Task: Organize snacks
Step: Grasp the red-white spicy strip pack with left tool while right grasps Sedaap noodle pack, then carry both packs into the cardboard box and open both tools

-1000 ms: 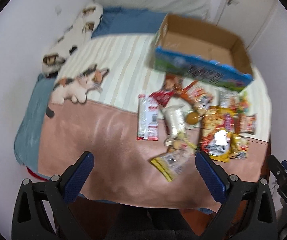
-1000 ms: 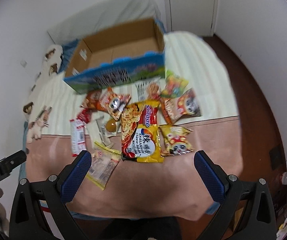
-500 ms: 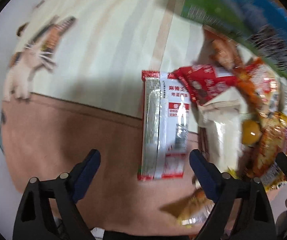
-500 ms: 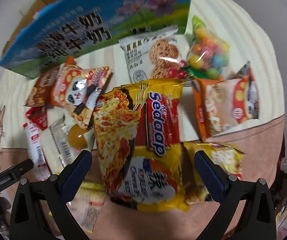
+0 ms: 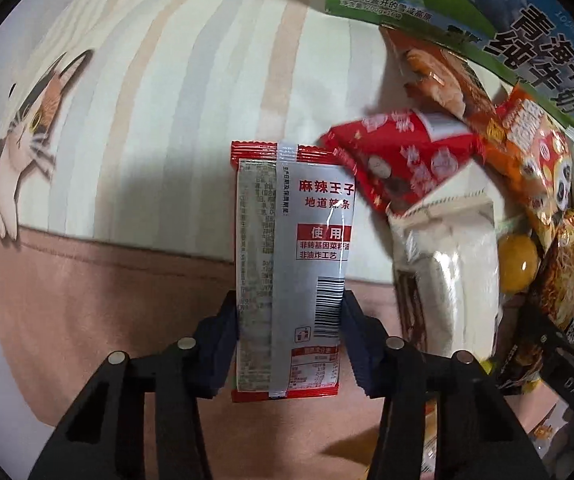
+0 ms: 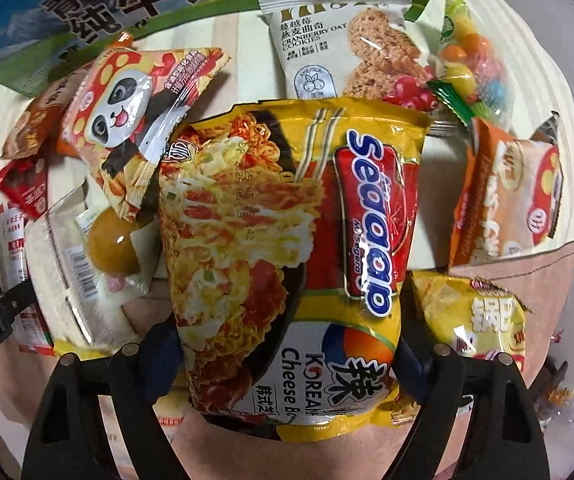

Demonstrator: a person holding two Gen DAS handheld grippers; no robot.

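Observation:
A red and silver snack packet [image 5: 287, 220] lies lengthwise on the bed, and my left gripper [image 5: 289, 304] points straight down over it. Its jaws are closing, with both pads pressed on the packet's long sides near the barcode. In the right wrist view a yellow instant noodle packet [image 6: 287, 220] sits on top of the snack pile. My right gripper [image 6: 287, 344] straddles its lower half. Those jaws are closing too, and the pads touch the packet's left and right edges.
The blue and green milk carton box [image 6: 127, 0] stands just behind the pile. Around the noodles lie a panda packet [image 6: 127, 96], cookies [image 6: 347, 40], candies [image 6: 471, 56], an orange packet [image 6: 507, 192] and a white packet [image 5: 455, 264]. A cat print [image 5: 19, 152] marks the bedding at left.
Both grippers have dropped close to the bed. The left jaws have come in onto the red and silver packet. The right jaws have narrowed onto the noodle packet.

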